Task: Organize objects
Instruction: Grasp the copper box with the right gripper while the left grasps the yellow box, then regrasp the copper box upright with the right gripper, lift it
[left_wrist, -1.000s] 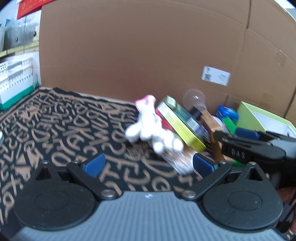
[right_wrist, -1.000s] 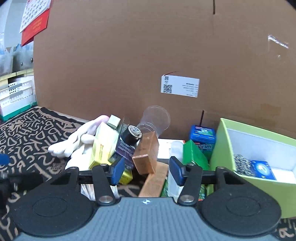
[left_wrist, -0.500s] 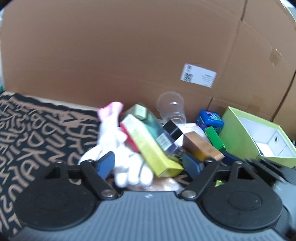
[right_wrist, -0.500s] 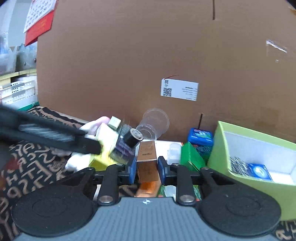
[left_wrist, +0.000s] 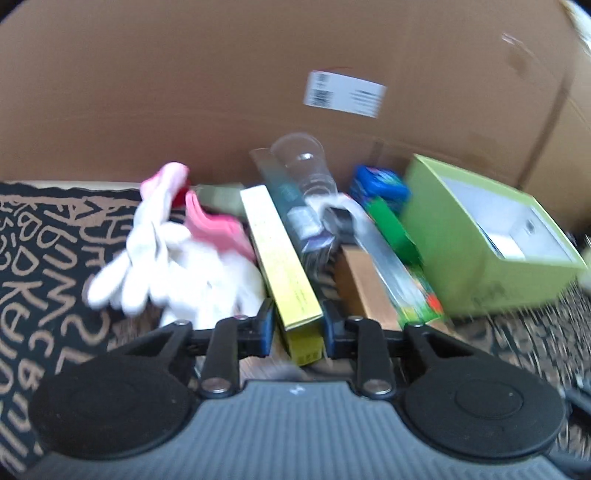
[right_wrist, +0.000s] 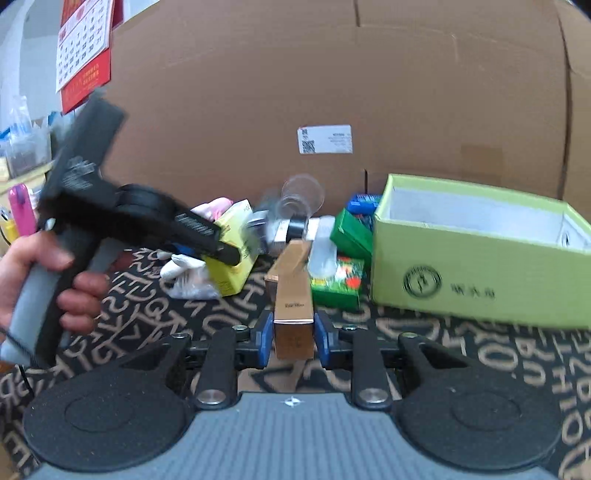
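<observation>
A pile of small things lies on the patterned mat in front of a cardboard wall. My left gripper (left_wrist: 297, 332) is shut on a long yellow box (left_wrist: 280, 258) at its near end; from the right wrist view the left gripper (right_wrist: 236, 254) grips that yellow box (right_wrist: 236, 240). My right gripper (right_wrist: 293, 341) is shut on a long copper-brown box (right_wrist: 291, 291) and holds it clear of the pile. An open light-green box (right_wrist: 476, 251) stands at the right, also in the left wrist view (left_wrist: 480, 236).
The pile holds a white plush toy (left_wrist: 177, 266), a clear plastic cup (left_wrist: 303, 162), a dark box (left_wrist: 291, 206), green packets (right_wrist: 340, 280) and a blue packet (left_wrist: 380, 184). A brown box (left_wrist: 365, 288) lies beside the yellow one. A red calendar (right_wrist: 85, 51) hangs left.
The left gripper moved in and closed on the yellow box. The right gripper closed on the copper-brown box and drew it back out of the pile.
</observation>
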